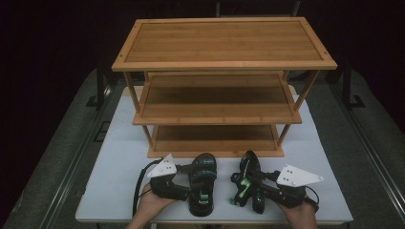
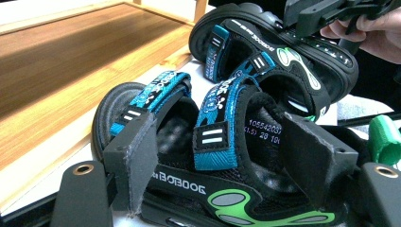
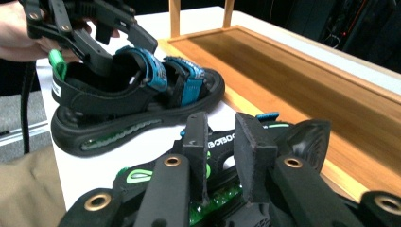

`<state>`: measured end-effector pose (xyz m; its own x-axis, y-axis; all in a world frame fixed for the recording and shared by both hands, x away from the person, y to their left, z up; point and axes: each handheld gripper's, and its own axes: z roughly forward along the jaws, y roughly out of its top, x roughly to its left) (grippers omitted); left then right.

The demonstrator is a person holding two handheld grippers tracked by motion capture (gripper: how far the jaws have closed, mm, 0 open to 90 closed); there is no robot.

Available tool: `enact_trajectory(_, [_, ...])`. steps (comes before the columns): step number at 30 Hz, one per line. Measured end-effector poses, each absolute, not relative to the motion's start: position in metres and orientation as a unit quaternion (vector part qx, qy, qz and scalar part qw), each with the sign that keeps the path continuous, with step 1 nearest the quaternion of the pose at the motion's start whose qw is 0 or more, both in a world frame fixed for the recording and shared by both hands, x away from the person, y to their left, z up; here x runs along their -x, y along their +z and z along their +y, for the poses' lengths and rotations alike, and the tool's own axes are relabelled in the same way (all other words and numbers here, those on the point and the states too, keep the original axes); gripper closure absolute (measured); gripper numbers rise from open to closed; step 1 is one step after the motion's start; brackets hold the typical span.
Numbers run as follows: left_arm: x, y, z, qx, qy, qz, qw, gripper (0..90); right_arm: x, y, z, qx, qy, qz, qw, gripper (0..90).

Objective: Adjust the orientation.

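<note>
At lower left my left gripper (image 1: 188, 183) clamps the heel of the upright sandal (image 1: 203, 183); right of centre, my right gripper (image 1: 255, 183) pinches the tipped sandal (image 1: 248, 179), its jaws nearly together, before the rack (image 1: 215, 152).

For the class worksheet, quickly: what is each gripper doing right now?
Left gripper: closed on the upright sandal, pads across its heel sides.
Right gripper: closed on the tipped sandal.
</note>
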<state>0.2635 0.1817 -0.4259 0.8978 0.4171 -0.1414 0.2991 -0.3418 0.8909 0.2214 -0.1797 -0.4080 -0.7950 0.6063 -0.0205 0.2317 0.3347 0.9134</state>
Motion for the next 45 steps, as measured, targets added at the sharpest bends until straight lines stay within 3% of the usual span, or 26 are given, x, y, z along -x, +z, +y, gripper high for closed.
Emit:
enact_trajectory(18, [-0.263, -0.427, 0.185, -0.817, 0.056, 0.222, 0.530, 28.4, -0.221, -0.411, -0.184, -0.266, 0.495, 0.803, 0.200, 78.8])
enact_trajectory(45, [-0.263, -0.428, 0.186, -0.816, 0.059, 0.225, 0.529, 28.5, -0.217, -0.412, -0.237, -0.354, 0.463, 0.781, 0.224, 75.9])
